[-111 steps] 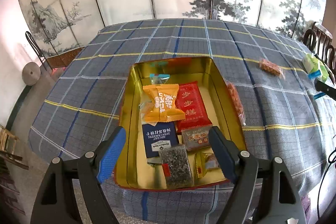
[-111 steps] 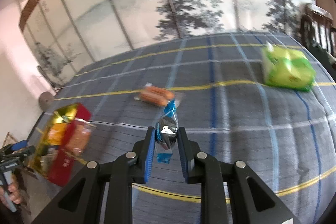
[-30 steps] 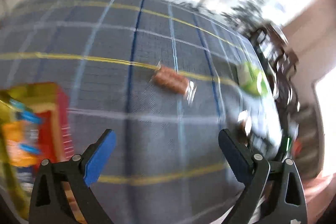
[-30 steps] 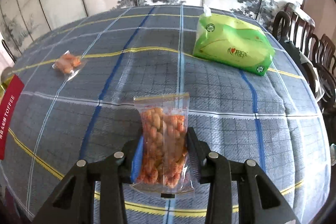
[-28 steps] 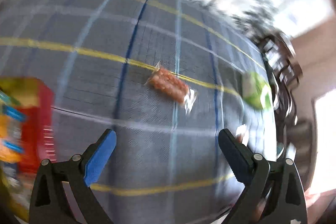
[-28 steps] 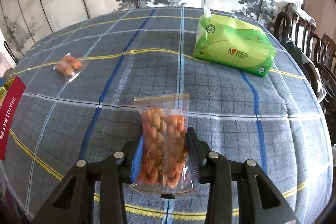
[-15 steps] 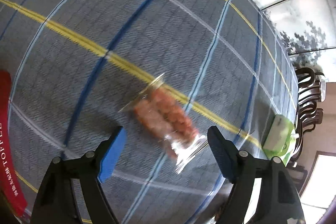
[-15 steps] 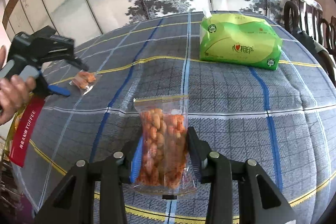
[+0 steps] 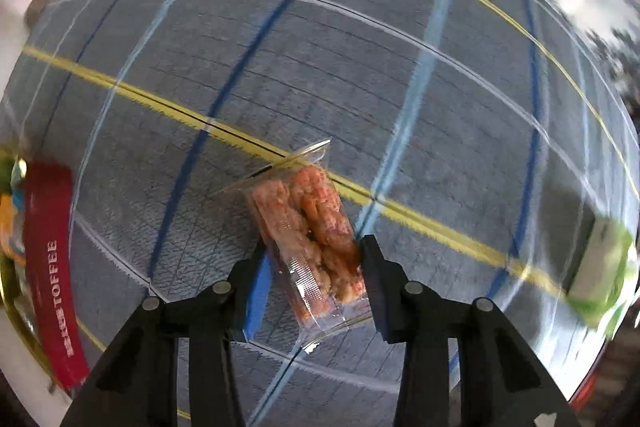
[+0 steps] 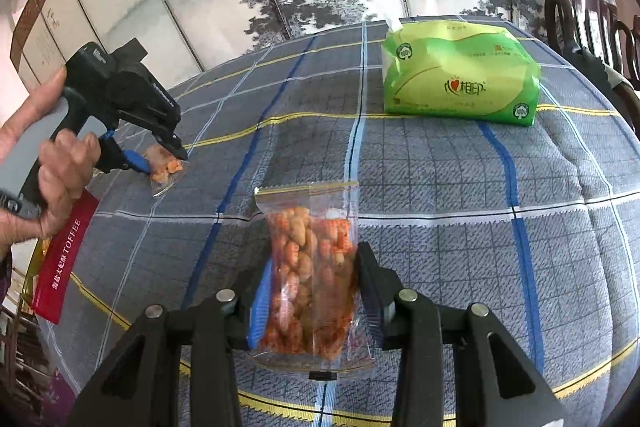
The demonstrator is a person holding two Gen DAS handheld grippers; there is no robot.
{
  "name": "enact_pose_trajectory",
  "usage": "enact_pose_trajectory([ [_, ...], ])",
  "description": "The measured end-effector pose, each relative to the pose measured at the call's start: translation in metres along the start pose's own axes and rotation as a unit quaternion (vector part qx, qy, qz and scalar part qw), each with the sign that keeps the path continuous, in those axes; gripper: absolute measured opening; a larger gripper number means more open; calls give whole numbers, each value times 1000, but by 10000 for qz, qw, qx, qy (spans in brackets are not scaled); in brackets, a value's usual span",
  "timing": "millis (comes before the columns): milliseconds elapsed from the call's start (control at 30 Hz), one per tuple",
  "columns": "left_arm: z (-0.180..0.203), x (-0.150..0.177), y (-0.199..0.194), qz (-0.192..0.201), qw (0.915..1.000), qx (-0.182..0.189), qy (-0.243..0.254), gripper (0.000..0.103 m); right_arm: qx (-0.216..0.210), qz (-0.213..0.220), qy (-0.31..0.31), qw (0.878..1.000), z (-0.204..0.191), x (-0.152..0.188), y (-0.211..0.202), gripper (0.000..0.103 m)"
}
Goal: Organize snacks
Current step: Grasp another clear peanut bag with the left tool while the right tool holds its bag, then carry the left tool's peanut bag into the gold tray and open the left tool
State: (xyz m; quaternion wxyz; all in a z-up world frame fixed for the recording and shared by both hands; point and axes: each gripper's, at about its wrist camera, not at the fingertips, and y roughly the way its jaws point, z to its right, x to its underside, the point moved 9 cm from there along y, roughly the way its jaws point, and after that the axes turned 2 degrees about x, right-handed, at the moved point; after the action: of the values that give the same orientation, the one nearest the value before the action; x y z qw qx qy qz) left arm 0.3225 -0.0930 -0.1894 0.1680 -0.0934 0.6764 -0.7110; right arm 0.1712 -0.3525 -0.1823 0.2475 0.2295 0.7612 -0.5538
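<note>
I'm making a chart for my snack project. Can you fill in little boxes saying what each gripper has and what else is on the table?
left gripper: jaws just closing around small clear snack packet lying on the tablecloth
right gripper: shut on bag of peanuts
also on table: green tissue pack
at left edge: red toffee tin

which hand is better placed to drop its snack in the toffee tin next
Left, probably. The left gripper, closing around its small snack packet, sits right beside the toffee tin; the right gripper is farther off.

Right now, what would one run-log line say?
left gripper: closing on small snack bag | right gripper: holds peanut bag | tin: left
</note>
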Motion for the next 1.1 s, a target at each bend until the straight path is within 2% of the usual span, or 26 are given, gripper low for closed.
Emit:
enact_pose_trajectory([
  [67, -2, 10, -4, 76, 9993, 261, 249, 38, 10, 6, 23, 10000, 1, 0, 0, 39],
  [133, -8, 23, -15, 385, 9959, 457, 673, 38, 30, 10, 33, 10000, 1, 0, 0, 39],
  [200, -12, 42, -24, 494, 9876, 1008, 1097, 38, 58, 11, 34, 10000, 2, 0, 0, 39],
  [333, -37, 76, -44, 734, 9745, 1345, 1639, 38, 149, 18, 21, 9999, 1, -1, 1, 39],
  [500, -77, 108, -75, 1227, 9614, 1578, 1891, 38, 362, -1, -125, 9993, -3, 0, 3, 39],
  [633, -112, 124, -102, 1629, 9539, 1550, 1990, 38, 610, -35, -328, 9976, -6, 1, 4, 39],
  [767, -148, 133, -128, 2013, 9503, 1288, 1996, 39, 789, -46, -397, 9961, -8, -1, 6, 39],
  [967, -198, 138, -152, 2415, 9474, 903, 1896, 39, 925, -30, -337, 9951, -7, -3, 7, 39],
  [1100, -231, 136, -157, 2535, 9491, 727, 1722, 39, 1050, -27, -354, 9938, -8, -2, 8, 39],
])
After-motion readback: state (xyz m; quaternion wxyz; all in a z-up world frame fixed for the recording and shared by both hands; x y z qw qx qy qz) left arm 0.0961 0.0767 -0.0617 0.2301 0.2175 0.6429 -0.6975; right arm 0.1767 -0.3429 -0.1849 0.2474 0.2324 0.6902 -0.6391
